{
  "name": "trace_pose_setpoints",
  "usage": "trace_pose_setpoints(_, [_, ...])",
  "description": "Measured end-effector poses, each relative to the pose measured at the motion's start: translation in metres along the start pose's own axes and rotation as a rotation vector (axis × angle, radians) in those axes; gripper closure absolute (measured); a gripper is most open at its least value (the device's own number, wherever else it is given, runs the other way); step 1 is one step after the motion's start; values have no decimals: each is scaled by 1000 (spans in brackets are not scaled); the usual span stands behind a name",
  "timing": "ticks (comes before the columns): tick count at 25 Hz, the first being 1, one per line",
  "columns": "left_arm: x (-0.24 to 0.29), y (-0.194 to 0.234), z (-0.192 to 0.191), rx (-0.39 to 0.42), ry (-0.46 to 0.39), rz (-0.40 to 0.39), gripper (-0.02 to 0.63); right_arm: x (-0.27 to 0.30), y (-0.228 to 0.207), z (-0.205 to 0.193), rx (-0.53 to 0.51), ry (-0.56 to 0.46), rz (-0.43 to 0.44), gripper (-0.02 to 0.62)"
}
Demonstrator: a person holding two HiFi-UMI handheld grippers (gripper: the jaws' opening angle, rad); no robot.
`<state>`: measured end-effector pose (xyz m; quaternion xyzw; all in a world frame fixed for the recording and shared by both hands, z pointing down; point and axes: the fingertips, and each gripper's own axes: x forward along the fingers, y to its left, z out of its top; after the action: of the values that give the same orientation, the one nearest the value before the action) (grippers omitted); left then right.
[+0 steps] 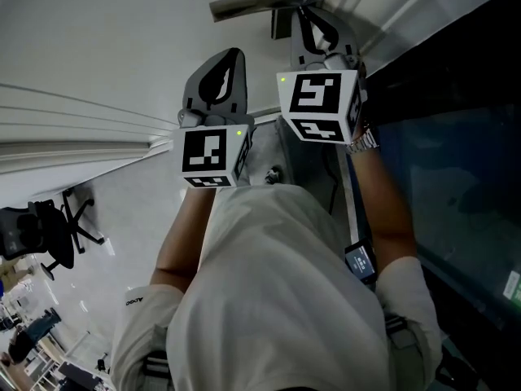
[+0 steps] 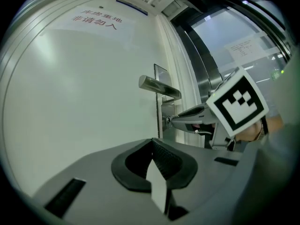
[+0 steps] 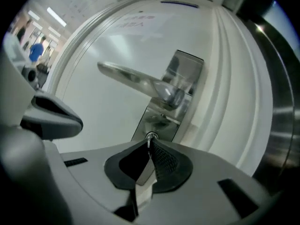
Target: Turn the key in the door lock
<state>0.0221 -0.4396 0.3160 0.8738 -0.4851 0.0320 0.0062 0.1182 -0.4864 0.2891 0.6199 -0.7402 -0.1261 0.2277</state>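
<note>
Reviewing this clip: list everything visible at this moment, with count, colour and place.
door: one, white, ahead of both grippers
door handle: one, silver lever, above the lock
lock plate: one, silver, below the handle
key: one, metal, in the lock
sign: one, red lettering, top of door
office chair: one, black, on the floor at the left of the head view
wristwatch: one, silver, right wrist
left gripper: one, grey, jaws together, empty
right gripper: one, grey, closed on the key
</note>
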Motion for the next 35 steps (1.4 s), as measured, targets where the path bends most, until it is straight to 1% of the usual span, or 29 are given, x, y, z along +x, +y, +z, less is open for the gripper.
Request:
trace_pose_setpoints(2, [1, 0, -1, 1, 4, 0, 597, 1, -1, 0, 161, -4, 51, 581])
trace_pose_setpoints(4, [2, -2, -1, 4, 4, -2, 597, 1, -2, -1, 293, -13, 87, 581])
trace_pose_setpoints(10, [4, 1, 1, 15, 9, -2, 597, 1, -5, -3, 661, -42, 170, 580])
trace_pose_setpoints(13, [6, 4, 2, 17, 10, -1, 597, 1, -7, -5, 871, -52, 210, 580])
trace_pose_setpoints(18, [8, 5, 0, 19, 16, -8, 597, 3, -8, -9, 1252, -61, 284, 580])
trace_pose_setpoints(20, [8, 6, 1, 20, 14, -10, 597, 3, -8, -9, 1382, -66, 304, 580])
trace_pose_setpoints(22, [7, 7, 1, 21, 16, -9, 597, 3, -8, -8, 1489, -70, 318, 581])
trace_pose_setpoints(25, [6, 9, 3, 21, 11, -7, 597, 3, -8, -10, 1619, -69, 330, 581])
trace_pose_setpoints(27, [5, 10, 4, 20, 7, -5, 597, 3, -8, -12, 1724, -72, 337, 581])
trace_pose_setpoints(29, [2, 10, 3, 19, 9, -5, 597, 3, -9, -13, 1825, -74, 327, 583])
trace_pose_setpoints(30, [0, 9, 4, 20, 8, -4, 597, 3, -9, -13, 1850, -72, 314, 584])
trace_pose_setpoints(31, [-2, 9, 6, 20, 5, -3, 597, 2, -9, -12, 1850, -68, 301, 584])
trace_pose_setpoints(32, [-4, 9, 7, 21, 1, -2, 597, 2, -9, -11, 1825, -65, 293, 583])
trace_pose_setpoints(35, [-10, 9, 11, 20, -8, 8, 597, -2, -6, -7, 1707, -58, 295, 573])
